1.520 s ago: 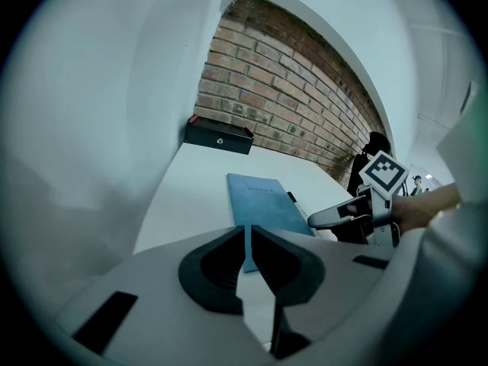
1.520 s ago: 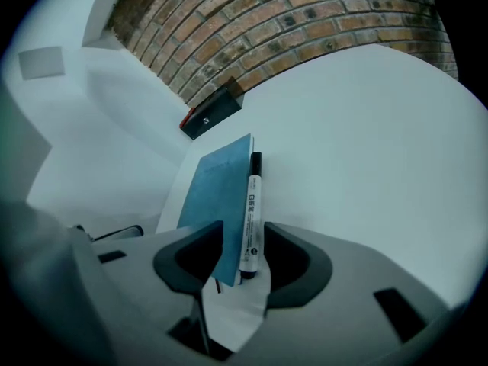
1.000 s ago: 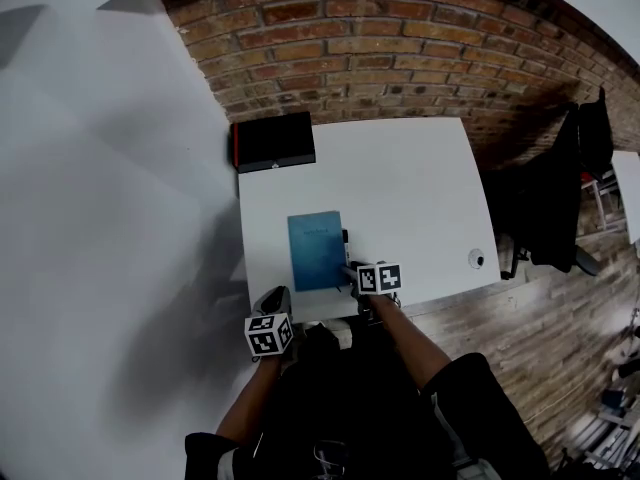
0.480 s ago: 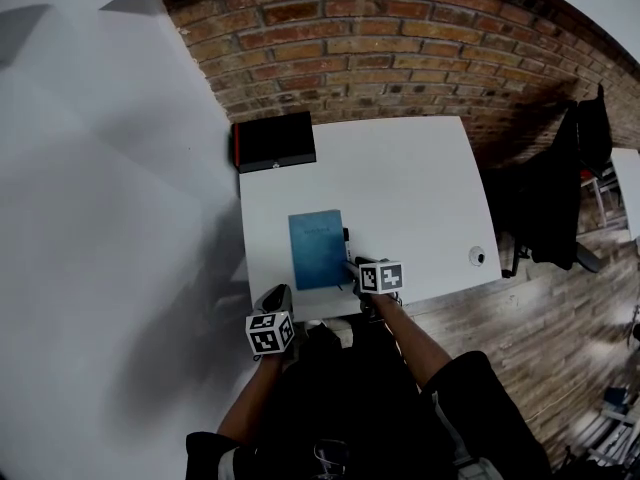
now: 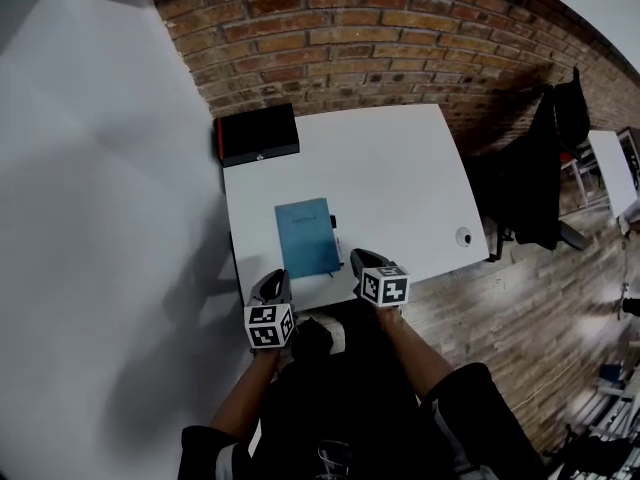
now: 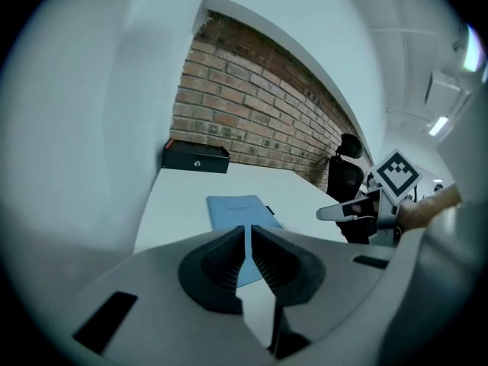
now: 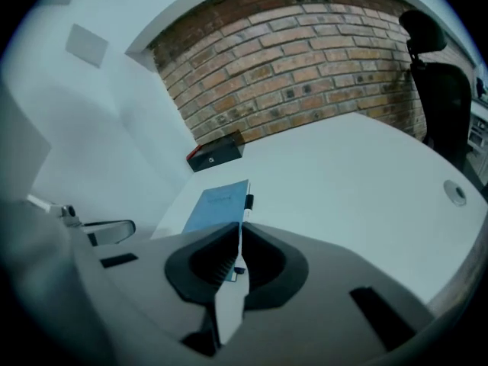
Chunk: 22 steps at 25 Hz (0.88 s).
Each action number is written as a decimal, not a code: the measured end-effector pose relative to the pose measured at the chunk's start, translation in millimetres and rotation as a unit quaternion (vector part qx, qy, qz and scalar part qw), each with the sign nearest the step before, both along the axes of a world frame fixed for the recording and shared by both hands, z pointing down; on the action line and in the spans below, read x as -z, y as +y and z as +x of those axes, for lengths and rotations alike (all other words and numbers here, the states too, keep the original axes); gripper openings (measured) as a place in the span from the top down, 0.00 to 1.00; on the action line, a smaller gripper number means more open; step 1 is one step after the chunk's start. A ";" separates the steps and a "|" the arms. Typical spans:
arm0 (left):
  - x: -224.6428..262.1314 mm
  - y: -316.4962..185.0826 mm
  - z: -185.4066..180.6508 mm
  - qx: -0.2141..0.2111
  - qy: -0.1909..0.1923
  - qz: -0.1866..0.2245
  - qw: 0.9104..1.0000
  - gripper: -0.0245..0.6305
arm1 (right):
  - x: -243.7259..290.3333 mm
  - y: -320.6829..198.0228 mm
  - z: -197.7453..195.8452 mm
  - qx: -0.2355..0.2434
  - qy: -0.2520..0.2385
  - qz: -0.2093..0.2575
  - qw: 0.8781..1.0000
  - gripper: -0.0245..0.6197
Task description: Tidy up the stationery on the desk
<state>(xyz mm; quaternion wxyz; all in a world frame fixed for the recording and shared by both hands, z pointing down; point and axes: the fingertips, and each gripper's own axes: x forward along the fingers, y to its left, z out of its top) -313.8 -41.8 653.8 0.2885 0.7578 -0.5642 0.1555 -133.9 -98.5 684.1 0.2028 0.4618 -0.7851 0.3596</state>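
Note:
A blue notebook (image 5: 305, 237) (image 6: 236, 208) (image 7: 217, 203) lies flat near the front of the white desk (image 5: 400, 178). A pen (image 5: 335, 240) with a black clip (image 7: 248, 201) rests on the desk along the notebook's right edge. My right gripper (image 5: 358, 258) (image 7: 238, 231) hovers at the desk's near edge, just short of the pen. Its jaws have just been closing and now stand shut with nothing held. My left gripper (image 5: 272, 280) (image 6: 247, 231) is shut and empty, near the front left corner, short of the notebook.
A black box (image 5: 258, 134) (image 6: 195, 158) (image 7: 215, 153) sits at the desk's far left corner against the brick wall. A round cable grommet (image 5: 463, 236) (image 7: 455, 194) is set in the desk's right side. A dark office chair (image 5: 545, 168) stands right of the desk.
My right gripper has backed away from the pen's near end towards the desk edge, and its jaws have closed. The pen stays beside the notebook. The left gripper has lifted slightly.

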 end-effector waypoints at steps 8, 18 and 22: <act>28.7 -0.3 34.1 -0.032 -0.006 0.051 0.998 0.93 | 56.6 18.6 17.8 0.009 0.029 0.091 0.995 0.93; 67.3 43.1 80.0 -0.022 -0.036 0.096 0.994 0.94 | 118.7 60.8 47.3 0.044 0.028 0.183 0.982 0.93; 83.3 67.7 101.2 -0.015 -0.043 0.114 0.992 0.94 | 140.7 93.4 59.0 0.087 0.073 0.246 0.963 0.93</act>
